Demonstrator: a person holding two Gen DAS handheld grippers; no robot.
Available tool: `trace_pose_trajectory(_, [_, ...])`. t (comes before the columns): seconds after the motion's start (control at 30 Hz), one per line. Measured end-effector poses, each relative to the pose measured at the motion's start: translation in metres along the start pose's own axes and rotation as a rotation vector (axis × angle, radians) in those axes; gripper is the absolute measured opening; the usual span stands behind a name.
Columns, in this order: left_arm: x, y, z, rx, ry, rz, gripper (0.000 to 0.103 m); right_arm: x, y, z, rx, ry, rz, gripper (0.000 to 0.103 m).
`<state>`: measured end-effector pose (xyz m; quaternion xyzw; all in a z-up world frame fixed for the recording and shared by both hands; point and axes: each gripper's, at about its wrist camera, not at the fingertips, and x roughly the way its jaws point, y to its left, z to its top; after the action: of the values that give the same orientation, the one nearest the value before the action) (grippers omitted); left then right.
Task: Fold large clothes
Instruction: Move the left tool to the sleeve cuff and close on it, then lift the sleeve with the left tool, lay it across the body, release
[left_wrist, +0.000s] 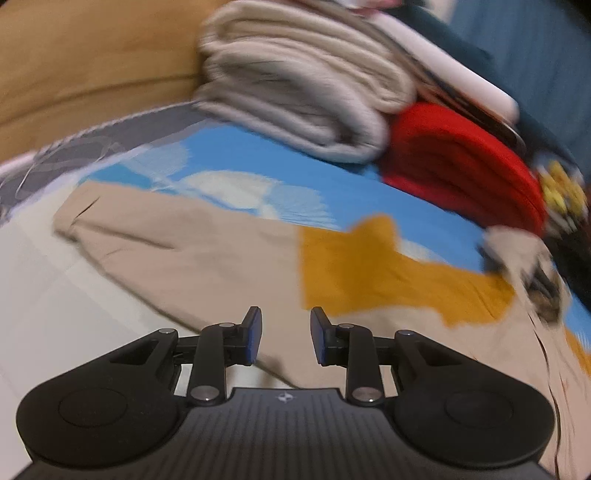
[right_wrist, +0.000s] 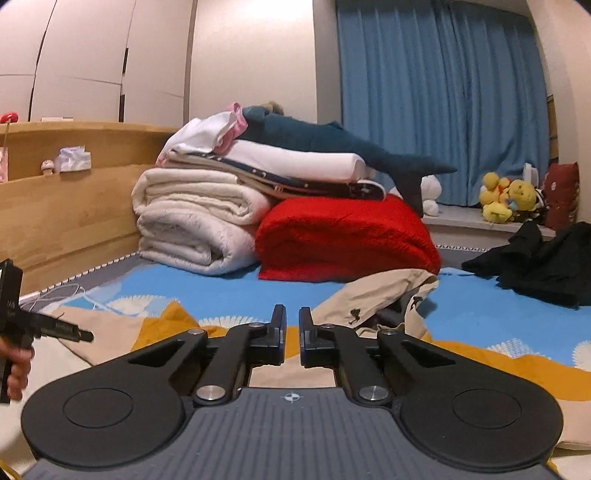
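Beige trousers (left_wrist: 192, 254) lie spread across the bed, one leg running to the far left. A mustard-yellow cloth (left_wrist: 369, 273) lies partly under them. My left gripper (left_wrist: 286, 334) is open and empty, hovering just above the beige fabric. In the right wrist view the trousers' crumpled waist end (right_wrist: 380, 295) lies ahead, over the mustard cloth (right_wrist: 498, 365). My right gripper (right_wrist: 291, 334) has its jaws nearly together with a narrow gap, and nothing shows between them. The left gripper's body shows at the left edge (right_wrist: 14, 314).
Folded cream blankets (right_wrist: 192, 221) and a red blanket (right_wrist: 343, 240) are stacked at the bed's head, with white bedding and a plush shark (right_wrist: 332, 140) on top. A black garment (right_wrist: 539, 262) lies at right. Wooden headboard (right_wrist: 74, 199) at left, blue curtain (right_wrist: 443, 92) behind.
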<state>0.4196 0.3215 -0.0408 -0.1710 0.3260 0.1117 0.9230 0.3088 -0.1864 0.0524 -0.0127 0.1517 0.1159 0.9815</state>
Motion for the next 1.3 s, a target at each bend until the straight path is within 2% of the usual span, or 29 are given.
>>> trace_pose_trajectory(0.13, [0.026, 0.059, 0.011, -0.133, -0.01, 0.068, 0.033, 0.011, -0.007, -0.004, 0.01, 0.046, 0.003, 0.003])
trace_pose_trajectory(0.27, [0.043, 0.124, 0.018, -0.366, -0.021, 0.108, 0.035, 0.018, -0.008, -0.015, 0.007, 0.11, 0.024, 0.004])
trace_pose_trajectory(0.37, [0.051, 0.159, 0.022, -0.481, -0.044, 0.124, 0.044, 0.024, -0.007, -0.022, -0.005, 0.141, 0.022, 0.008])
trace_pose_trajectory(0.47, [0.061, 0.184, 0.021, -0.56, -0.049, 0.103, 0.046, 0.03, -0.006, -0.027, -0.003, 0.167, 0.029, 0.009])
trace_pose_trajectory(0.57, [0.066, 0.194, 0.023, -0.576, -0.078, 0.075, 0.046, 0.033, -0.004, -0.03, 0.001, 0.184, 0.037, 0.009])
trace_pose_trajectory(0.7, [0.068, 0.196, 0.027, -0.583, -0.094, 0.075, 0.046, 0.034, -0.001, -0.032, -0.003, 0.192, 0.042, 0.009])
trace_pose_trajectory(0.73, [0.07, 0.197, 0.029, -0.578, -0.097, 0.078, 0.043, 0.035, 0.0, -0.033, -0.005, 0.195, 0.042, 0.009])
trace_pose_trajectory(0.77, [0.071, 0.195, 0.029, -0.567, -0.094, 0.083, 0.03, 0.035, 0.0, -0.034, -0.005, 0.199, 0.042, 0.009])
trace_pose_trajectory(0.8, [0.072, 0.195, 0.031, -0.548, -0.085, 0.092, 0.011, 0.035, 0.0, -0.035, -0.005, 0.202, 0.042, 0.009])
trace_pose_trajectory(0.83, [0.073, 0.195, 0.032, -0.529, -0.076, 0.109, 0.0, 0.035, 0.001, -0.035, -0.006, 0.203, 0.043, 0.009])
trace_pose_trajectory(0.93, [0.048, 0.195, 0.021, -0.516, -0.206, 0.22, 0.0, 0.034, 0.0, -0.035, -0.015, 0.204, 0.04, 0.009])
trace_pose_trajectory(0.97, [0.044, 0.199, 0.015, -0.56, -0.2, 0.239, 0.0, 0.035, 0.0, -0.035, -0.013, 0.205, 0.037, 0.009])
trace_pose_trajectory(1.03, [0.043, 0.208, 0.004, -0.667, -0.181, 0.216, 0.005, 0.036, -0.001, -0.034, -0.003, 0.208, 0.034, 0.009])
trace_pose_trajectory(1.1, [0.047, 0.212, 0.001, -0.715, -0.165, 0.154, 0.012, 0.036, -0.003, -0.033, 0.004, 0.208, 0.034, 0.009])
trace_pose_trajectory(1.13, [0.048, 0.21, 0.004, -0.708, -0.156, 0.141, 0.013, 0.036, -0.003, -0.033, 0.004, 0.207, 0.033, 0.009])
trace_pose_trajectory(1.2, [0.047, 0.206, 0.01, -0.673, -0.156, 0.162, 0.011, 0.035, -0.004, -0.03, 0.004, 0.202, 0.028, 0.009])
trace_pose_trajectory(1.23, [0.043, 0.205, 0.013, -0.663, -0.167, 0.179, 0.001, 0.034, -0.005, -0.03, 0.004, 0.201, 0.027, 0.009])
trace_pose_trajectory(1.3, [0.032, 0.19, 0.024, -0.606, -0.165, 0.248, 0.001, 0.032, -0.008, -0.03, 0.005, 0.206, 0.015, 0.009])
